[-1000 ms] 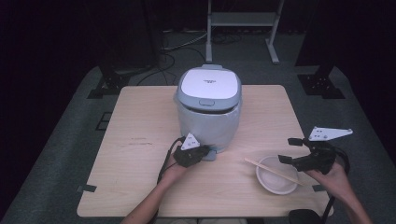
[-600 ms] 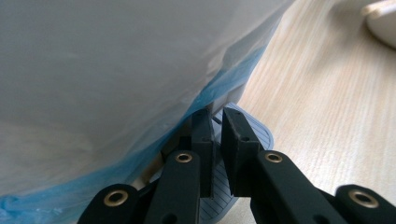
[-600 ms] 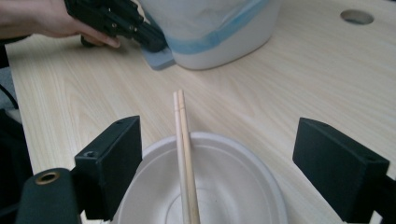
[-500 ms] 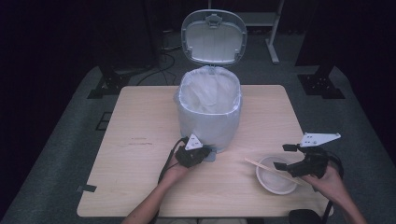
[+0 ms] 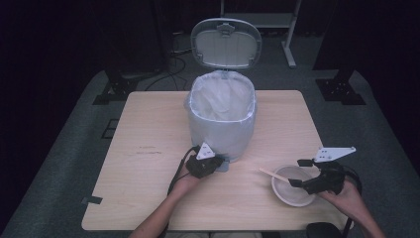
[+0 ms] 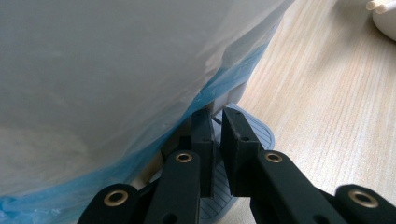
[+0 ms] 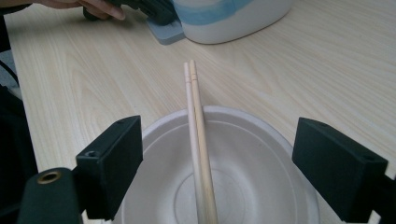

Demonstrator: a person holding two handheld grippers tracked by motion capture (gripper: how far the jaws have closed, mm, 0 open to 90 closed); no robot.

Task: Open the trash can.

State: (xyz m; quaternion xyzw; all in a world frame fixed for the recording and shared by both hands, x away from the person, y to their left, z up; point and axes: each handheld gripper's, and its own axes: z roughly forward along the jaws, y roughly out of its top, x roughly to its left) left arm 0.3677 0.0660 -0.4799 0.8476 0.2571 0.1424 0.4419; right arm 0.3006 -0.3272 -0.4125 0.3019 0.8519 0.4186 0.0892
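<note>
At the foot of the bin (image 5: 221, 124), the left gripper (image 6: 217, 122) is clenched, its jaws nearly together with nothing between them, tips pressing down on the grey pedal (image 6: 254, 130) at the bin's base. The lid (image 5: 226, 43) stands upright and open, the white liner (image 5: 220, 101) showing inside. Over on the right side of the table (image 5: 148, 148), the right gripper (image 7: 217, 154) hangs wide open just above the white bowl (image 7: 252, 168), gripping nothing. A pair of wooden chopsticks (image 7: 196, 135) lies across the bowl's rim, running straight up between the spread jaws, touching neither, tips pointing toward the bin.
</note>
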